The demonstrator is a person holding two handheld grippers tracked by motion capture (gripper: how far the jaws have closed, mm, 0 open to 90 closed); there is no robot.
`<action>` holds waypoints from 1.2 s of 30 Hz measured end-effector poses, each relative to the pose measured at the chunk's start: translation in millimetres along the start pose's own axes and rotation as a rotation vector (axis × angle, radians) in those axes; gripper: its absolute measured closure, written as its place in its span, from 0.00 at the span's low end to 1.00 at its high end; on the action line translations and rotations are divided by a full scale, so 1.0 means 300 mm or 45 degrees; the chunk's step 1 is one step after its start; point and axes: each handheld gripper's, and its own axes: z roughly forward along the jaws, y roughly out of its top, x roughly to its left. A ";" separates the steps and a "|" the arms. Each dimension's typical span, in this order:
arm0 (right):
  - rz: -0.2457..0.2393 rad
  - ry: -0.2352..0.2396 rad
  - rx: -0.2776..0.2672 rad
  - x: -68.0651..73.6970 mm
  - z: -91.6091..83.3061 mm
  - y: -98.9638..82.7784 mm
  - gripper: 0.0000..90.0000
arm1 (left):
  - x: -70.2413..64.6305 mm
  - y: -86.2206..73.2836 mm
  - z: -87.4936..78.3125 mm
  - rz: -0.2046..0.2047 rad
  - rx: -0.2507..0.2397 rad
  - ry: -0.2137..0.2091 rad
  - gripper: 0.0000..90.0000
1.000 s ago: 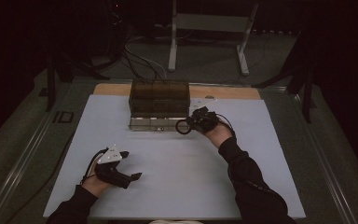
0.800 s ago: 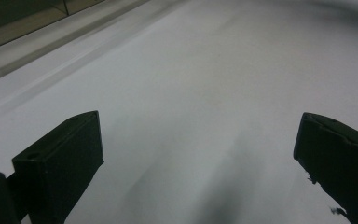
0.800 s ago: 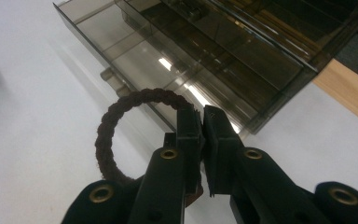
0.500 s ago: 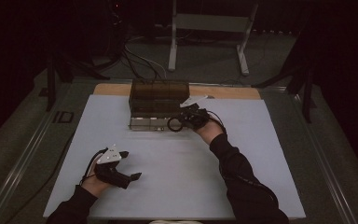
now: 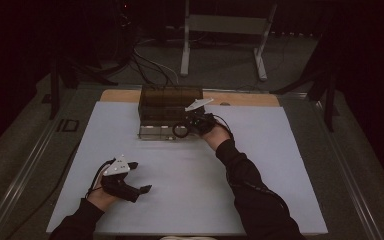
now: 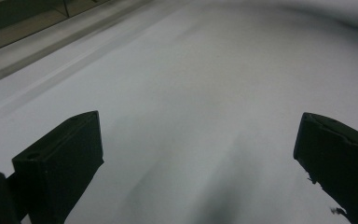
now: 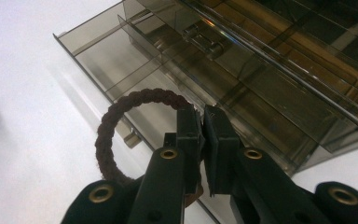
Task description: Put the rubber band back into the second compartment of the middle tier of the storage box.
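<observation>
We've got the right tongs [image 7: 200, 135] pinching the brown hair tie [image 7: 121, 121] at the open drawer [image 7: 121, 60] of the clear organizer [image 5: 170, 102], 12 o'clock on the surface [image 5: 280, 175]. Left tongs [image 5: 139, 176] spread, resting at 7 o'clock.

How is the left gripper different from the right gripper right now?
The left gripper has its jaws wide apart with nothing between them; the right gripper is shut on a dark braided ring. The left gripper sits low over the bare white table; the right gripper is held at the smoky clear drawer box. Both are black.
</observation>
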 end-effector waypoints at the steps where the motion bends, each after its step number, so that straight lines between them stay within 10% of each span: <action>1: 0.004 0.003 0.002 0.000 0.006 0.002 0.95 | 0.000 0.000 0.000 0.000 0.000 -0.001 0.03; 36: 0.029 -0.060 0.003 0.022 0.171 0.048 0.95 | -0.001 0.001 -0.004 -0.003 -0.014 -0.024 0.03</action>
